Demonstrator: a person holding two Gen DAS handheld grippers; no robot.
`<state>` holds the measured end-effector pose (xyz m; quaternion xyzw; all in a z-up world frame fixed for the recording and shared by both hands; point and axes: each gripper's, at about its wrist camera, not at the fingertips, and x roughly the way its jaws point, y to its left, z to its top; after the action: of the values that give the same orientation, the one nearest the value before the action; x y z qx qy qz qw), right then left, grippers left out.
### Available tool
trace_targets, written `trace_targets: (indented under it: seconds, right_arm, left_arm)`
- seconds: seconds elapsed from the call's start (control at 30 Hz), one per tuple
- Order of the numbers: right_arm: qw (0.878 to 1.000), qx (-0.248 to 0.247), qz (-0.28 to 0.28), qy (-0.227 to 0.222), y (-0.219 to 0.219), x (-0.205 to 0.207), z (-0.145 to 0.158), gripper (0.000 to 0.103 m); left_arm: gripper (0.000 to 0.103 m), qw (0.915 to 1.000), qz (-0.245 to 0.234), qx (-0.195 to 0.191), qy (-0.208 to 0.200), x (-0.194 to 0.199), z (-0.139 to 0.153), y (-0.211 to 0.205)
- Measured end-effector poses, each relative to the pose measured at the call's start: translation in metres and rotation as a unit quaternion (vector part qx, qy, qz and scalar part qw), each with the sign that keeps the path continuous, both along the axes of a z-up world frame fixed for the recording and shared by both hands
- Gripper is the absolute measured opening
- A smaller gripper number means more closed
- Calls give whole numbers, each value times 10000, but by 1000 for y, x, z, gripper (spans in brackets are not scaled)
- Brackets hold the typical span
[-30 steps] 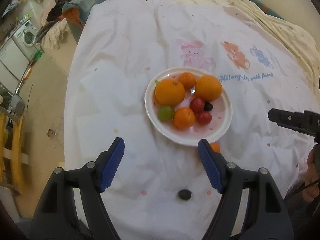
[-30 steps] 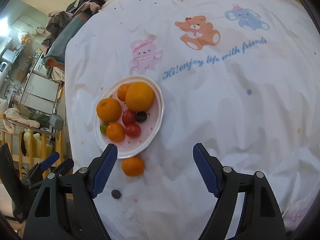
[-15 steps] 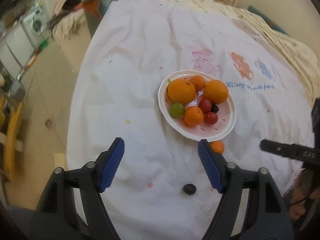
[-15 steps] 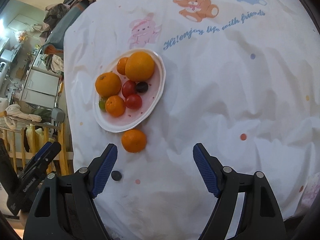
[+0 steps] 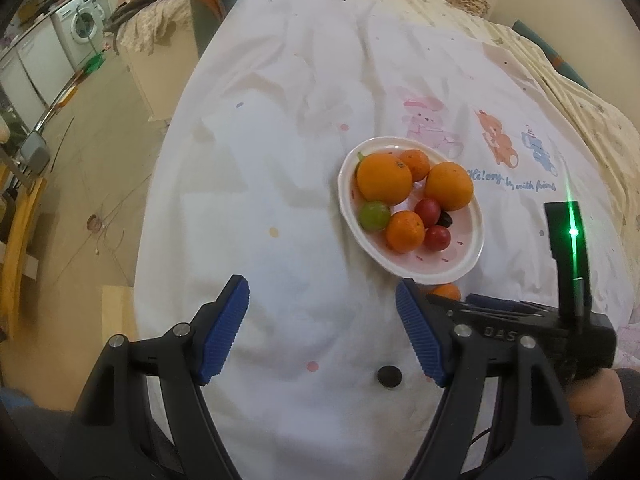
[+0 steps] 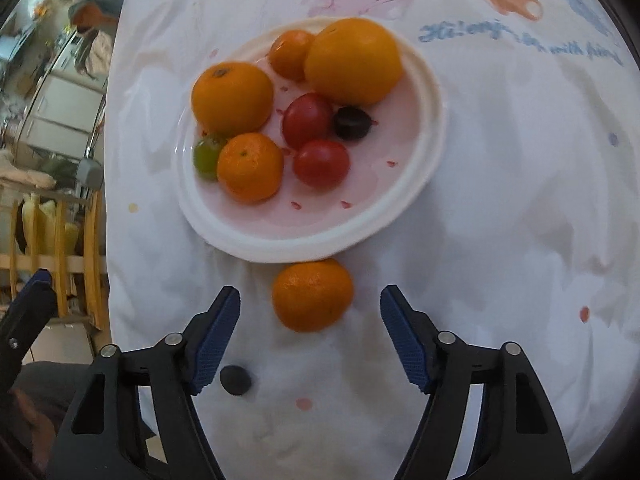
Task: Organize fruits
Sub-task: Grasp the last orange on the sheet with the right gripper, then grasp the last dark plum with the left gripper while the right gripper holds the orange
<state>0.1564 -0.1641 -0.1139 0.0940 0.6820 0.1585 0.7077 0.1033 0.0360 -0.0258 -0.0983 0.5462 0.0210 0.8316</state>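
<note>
A white plate [image 6: 424, 168] [image 5: 460, 268] on a white printed cloth holds oranges, small tangerines, two red tomatoes, a green grape and a dark grape. A loose tangerine [image 6: 313, 295] lies on the cloth just in front of the plate; in the left wrist view [image 5: 445, 291] it is mostly hidden. My right gripper [image 6: 310, 340] is open, its fingers either side of the tangerine and slightly short of it. A loose dark grape [image 6: 235, 379] [image 5: 389, 376] lies nearer. My left gripper [image 5: 322, 334] is open and empty above the cloth.
The cloth-covered table's left edge [image 5: 160, 184] drops to the floor. A washing machine [image 5: 82, 28] and cluttered furniture stand far left. A wooden chair [image 6: 56, 240] stands beside the table. The right gripper's body [image 5: 520, 320] shows at the left wrist view's right.
My right gripper has moved down and forward toward the loose tangerine, which now sits between its fingers. The left gripper has drifted back and left; the plate appears farther right.
</note>
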Motion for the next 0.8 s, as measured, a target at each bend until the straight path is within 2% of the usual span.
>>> trace_targets:
  seconds: [0.23,0.37,0.53,0.63,0.7,0.8]
  right_arm:
    - [9990,-300,316,58,9,-1,-8,47]
    - [9993,-214,313,-47,-1,-6,2,46]
    - [9998,85,-36,-190,-33,-9,21,46]
    - [9987,304,-258,-324,-55,-12,37,46]
    - [9976,382,-371,-436,-72,-14,47,46]
    - [9963,337,-484,-621,-85,-18,60,46]
  left_arm:
    - [73,9999,1,58,103,-1,-5,0]
    - [73,9990,-246,215,293,-4,-16,-12]
    - [73,9966,-669,329,350,-11,-25,-33]
    - [72,9940,-944,228,501,-15,-35,-47]
    - [66,9918,-1044,2,741,-18,-47,-54]
    - [57,9871,-1167,-91,1094,-22,-66,-68]
